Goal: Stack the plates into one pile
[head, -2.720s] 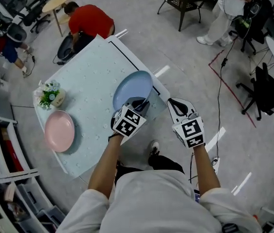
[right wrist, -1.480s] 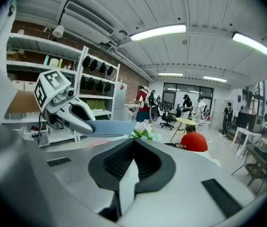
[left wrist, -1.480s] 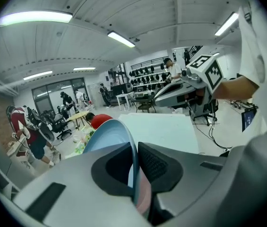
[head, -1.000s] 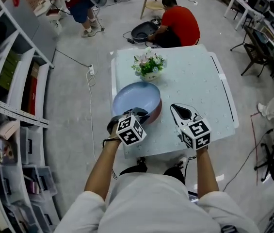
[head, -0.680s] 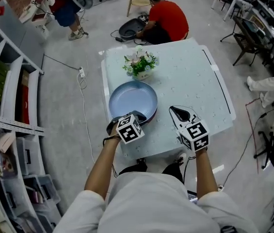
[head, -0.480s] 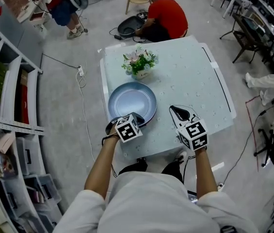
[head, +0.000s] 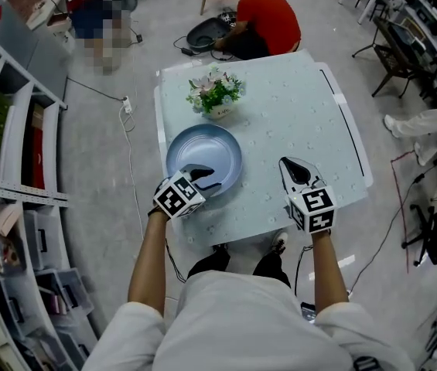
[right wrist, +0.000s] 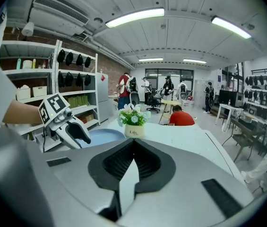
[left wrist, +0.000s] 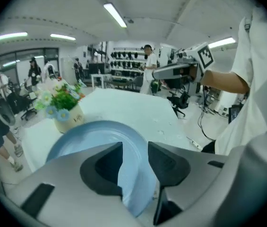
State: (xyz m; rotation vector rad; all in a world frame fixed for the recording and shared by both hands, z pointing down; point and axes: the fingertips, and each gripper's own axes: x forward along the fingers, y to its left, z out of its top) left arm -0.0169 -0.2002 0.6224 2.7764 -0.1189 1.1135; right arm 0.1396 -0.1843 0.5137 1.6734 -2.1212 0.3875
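Head view: one blue plate (head: 212, 147) within just-opened left tool (head: 204, 178); right tool (head: 295, 165) clenched.

One blue plate (head: 212, 147), one flower pot (head: 216, 99), one table (head: 299, 118), two hand-held grippers (head: 207, 178) (head: 295, 165)

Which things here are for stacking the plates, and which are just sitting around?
For the job: blue plate; left tool, its jaws just opened, the plate's rim between them; right tool, shut and empty.
Just sitting around: flower pot; shelves; person in a red shirt.
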